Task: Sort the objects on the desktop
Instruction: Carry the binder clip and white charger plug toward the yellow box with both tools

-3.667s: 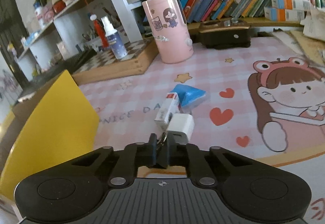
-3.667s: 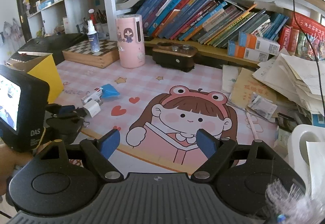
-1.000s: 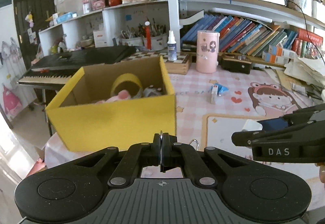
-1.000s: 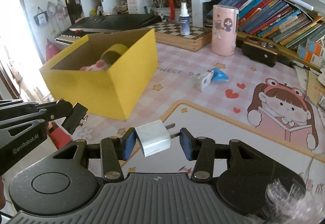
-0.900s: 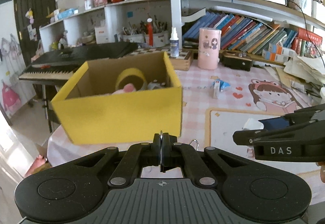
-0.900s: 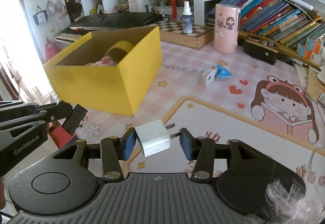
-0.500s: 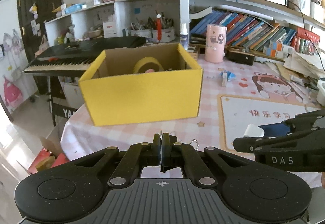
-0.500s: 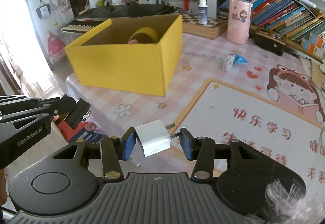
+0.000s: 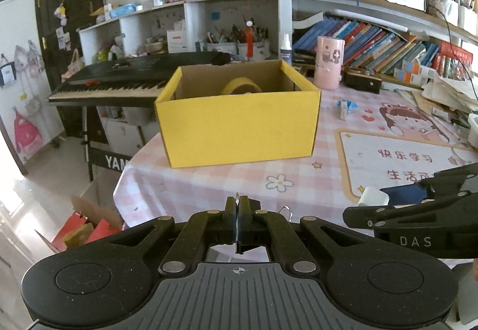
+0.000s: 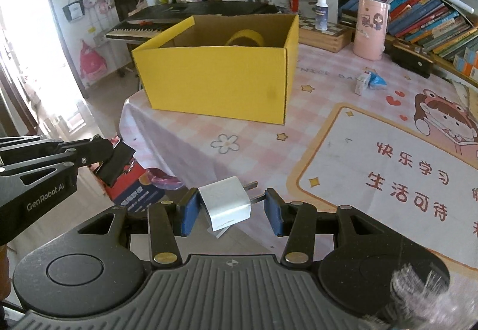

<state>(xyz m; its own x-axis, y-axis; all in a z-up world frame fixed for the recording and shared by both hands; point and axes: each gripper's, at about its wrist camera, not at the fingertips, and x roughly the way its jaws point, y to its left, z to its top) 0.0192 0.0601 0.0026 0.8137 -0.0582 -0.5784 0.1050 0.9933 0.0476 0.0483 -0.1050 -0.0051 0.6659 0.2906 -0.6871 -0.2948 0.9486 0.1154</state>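
yellow box farther off | right hand-held gripper clamps white charger | left hand-held gripper closed

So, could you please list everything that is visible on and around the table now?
box: one, yellow, open, on the table
tape roll: one, yellow, inside the box
canister: one, pink, behind the box
carton: one, white, on the table
packet: one, blue, beside the carton
spray bottle: one, white, on the chessboard
keyboard: one, black, beyond the table
charger: one, white, in the right gripper
binder clip: one, black, in the left gripper
both grippers: black, shut on their items
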